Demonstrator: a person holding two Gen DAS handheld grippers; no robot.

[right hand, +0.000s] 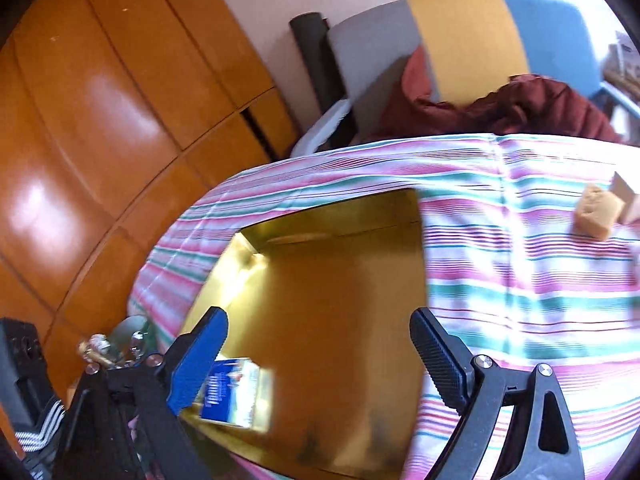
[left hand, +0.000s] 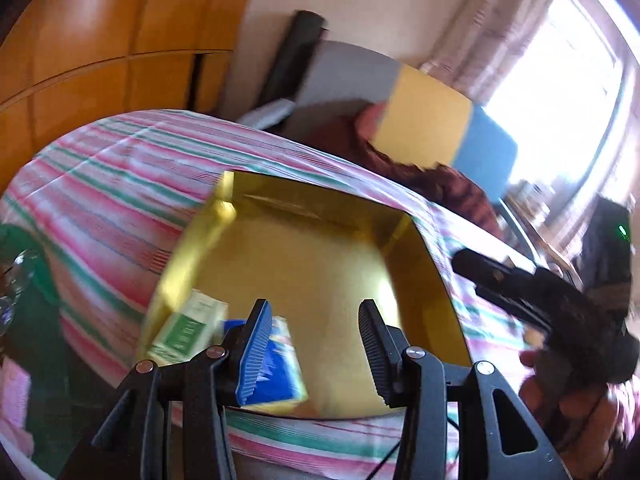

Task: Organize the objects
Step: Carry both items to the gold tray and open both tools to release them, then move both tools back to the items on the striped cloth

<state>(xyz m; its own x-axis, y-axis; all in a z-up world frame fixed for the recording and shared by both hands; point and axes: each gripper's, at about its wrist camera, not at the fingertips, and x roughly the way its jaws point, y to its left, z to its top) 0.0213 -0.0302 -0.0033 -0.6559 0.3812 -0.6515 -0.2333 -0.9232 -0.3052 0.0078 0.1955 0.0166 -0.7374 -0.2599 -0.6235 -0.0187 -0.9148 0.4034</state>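
A shallow gold tray [left hand: 320,208] lies on a pink, green and white striped cloth [left hand: 120,168]. In its near left corner rest a green-and-white box [left hand: 188,328] and a blue box [left hand: 280,372]. My left gripper [left hand: 316,340] hovers over the tray's near edge, jaws apart with nothing between them. In the right wrist view the same tray [right hand: 340,224] holds the blue box [right hand: 236,396] just below the blue finger [right hand: 200,360]. My right gripper [right hand: 320,344] stands wide open and empty above the tray. It also shows in the left wrist view as the black right gripper [left hand: 472,276], held by a hand.
A tan sponge-like block [right hand: 598,210] and a pale block [right hand: 628,200] lie on the cloth at the far right. Behind the table stands a grey, yellow and blue chair [right hand: 464,40] with a maroon garment [right hand: 520,108]. An orange wooden cabinet [right hand: 100,120] fills the left. Glassware [right hand: 128,340] sits left of the tray.
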